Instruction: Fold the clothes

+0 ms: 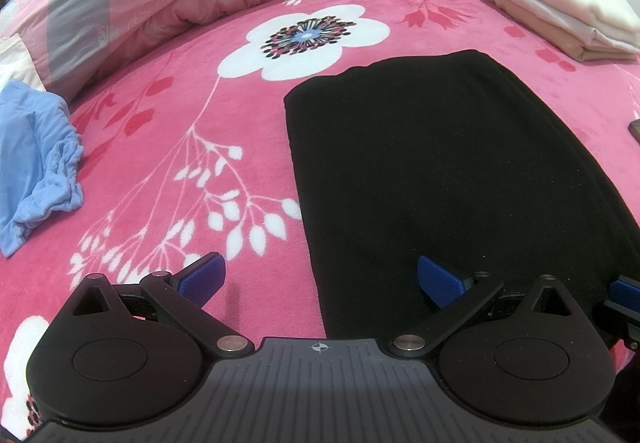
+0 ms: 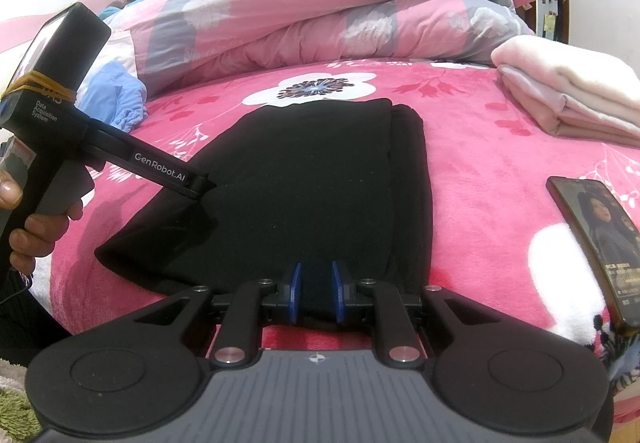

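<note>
Black garment (image 2: 320,183), folded lengthwise, is spread on a pink floral blanket (image 1: 180,115). Its near edge is clamped by the right gripper (image 2: 316,293). The left gripper (image 1: 320,279) is held with fingers wide apart.

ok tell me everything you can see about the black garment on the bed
The black garment is a soft, fleecy-looking dark cloth, folded lengthwise into a long strip with a second layer showing along its right edge. It lies flat on the pink floral blanket. The right gripper pinches its near edge between blue fingers; the left gripper stands open at its left near corner.
</note>
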`<state>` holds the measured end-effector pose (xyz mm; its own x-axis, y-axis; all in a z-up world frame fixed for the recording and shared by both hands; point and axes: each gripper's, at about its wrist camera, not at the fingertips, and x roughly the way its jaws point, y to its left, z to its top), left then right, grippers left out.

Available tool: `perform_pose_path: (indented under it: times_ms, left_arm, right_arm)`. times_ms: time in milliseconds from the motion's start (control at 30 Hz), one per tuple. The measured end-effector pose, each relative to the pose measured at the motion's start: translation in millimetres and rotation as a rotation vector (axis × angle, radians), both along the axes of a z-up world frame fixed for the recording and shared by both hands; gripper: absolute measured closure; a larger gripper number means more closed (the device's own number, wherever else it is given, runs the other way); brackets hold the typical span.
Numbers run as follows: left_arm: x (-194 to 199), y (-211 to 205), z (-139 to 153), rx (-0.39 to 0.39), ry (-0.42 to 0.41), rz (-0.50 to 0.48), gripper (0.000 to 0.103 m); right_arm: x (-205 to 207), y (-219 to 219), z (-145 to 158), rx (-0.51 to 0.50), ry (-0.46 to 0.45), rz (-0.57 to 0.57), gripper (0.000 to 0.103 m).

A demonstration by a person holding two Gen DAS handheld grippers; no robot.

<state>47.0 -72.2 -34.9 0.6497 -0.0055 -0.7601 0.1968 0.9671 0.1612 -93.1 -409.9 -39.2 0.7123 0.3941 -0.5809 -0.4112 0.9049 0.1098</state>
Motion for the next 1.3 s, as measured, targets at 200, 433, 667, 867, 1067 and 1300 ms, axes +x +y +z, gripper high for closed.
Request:
perform_pose_path:
  times_ms: [200, 433, 667, 867, 1067, 1300]
  left_arm:
    - [0.3, 0.0, 0.1, 0.001, 0.0, 0.0, 0.0]
    - [-0.2, -0.7, 0.2, 0.004, -0.001, 0.0, 0.0]
    - [-0.5, -1.8, 0.1, 0.008, -0.002, 0.001, 0.0]
    - [-0.5, -2.5, 0.5, 0.011, -0.003, 0.002, 0.0]
    - [-0.6, -2.5, 0.5, 0.015, -0.003, 0.002, 0.0]
    - [-0.6, -2.3, 0.6, 0.019, -0.004, 0.001, 0.0]
  right_arm:
    - [-0.3, 0.0, -0.3, 0.001, -0.001, 0.001, 0.085]
    - [0.1, -0.7, -0.7, 0.002, -0.002, 0.001, 0.085]
    - [-0.2, -1.0, -0.8, 0.004, -0.003, 0.001, 0.085]
    - [-0.6, -1.1, -0.7, 0.004, -0.003, 0.002, 0.085]
    - [-1.3, -0.4, -0.6, 0.004, -0.004, 0.002, 0.085]
    - [-1.7, 0.2, -0.8, 0.004, -0.004, 0.002, 0.085]
